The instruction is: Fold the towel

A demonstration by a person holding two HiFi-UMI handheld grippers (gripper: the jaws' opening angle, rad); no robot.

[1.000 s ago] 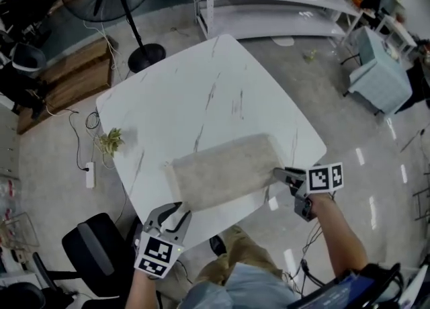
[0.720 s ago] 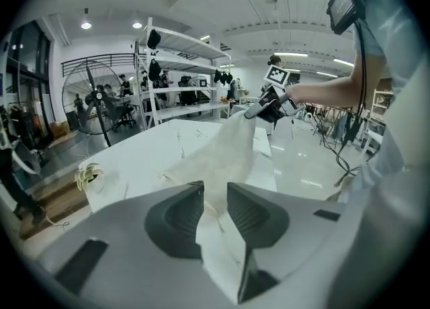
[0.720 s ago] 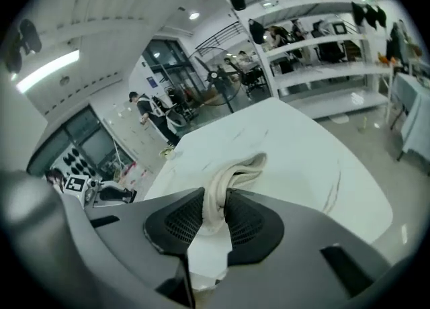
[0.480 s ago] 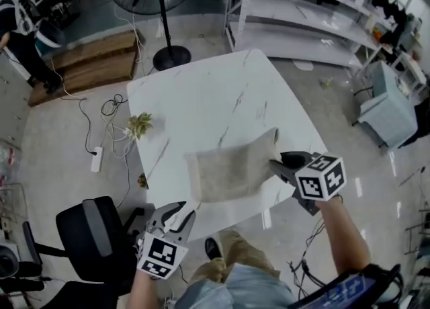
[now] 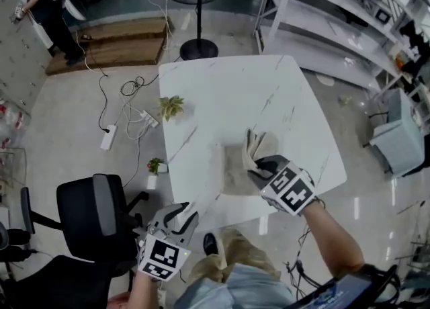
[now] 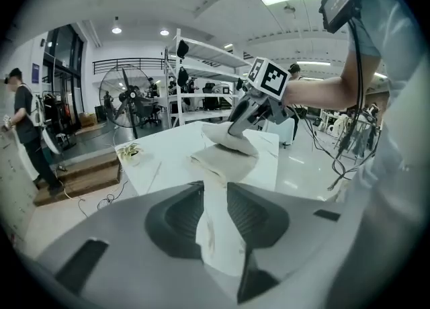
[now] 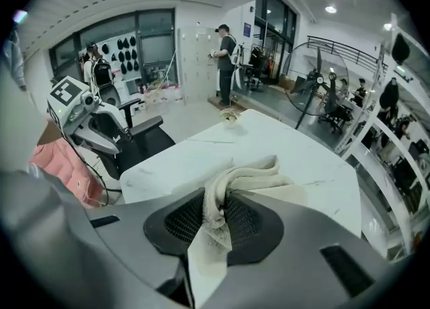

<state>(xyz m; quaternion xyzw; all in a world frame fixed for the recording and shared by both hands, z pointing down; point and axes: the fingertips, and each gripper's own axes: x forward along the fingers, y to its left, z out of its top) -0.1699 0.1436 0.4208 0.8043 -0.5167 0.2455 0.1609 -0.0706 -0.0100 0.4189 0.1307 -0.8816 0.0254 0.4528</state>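
Towel [image 5: 234,170], clamped in right tongs [image 5: 259,164], has swung leftward; left tongs [image 5: 183,212] slightly apart, empty.

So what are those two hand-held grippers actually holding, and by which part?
The right gripper has its jaws shut on the beige cloth towel by a bunched-up edge, raised above the rest. The left gripper holds nothing.

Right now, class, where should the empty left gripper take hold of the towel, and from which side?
Probably the flat near-left corner of the towel, approached low from the near edge of the table, where the left gripper hangs open. That layer lies flat with a free edge there, while the right gripper pinches the raised fold.
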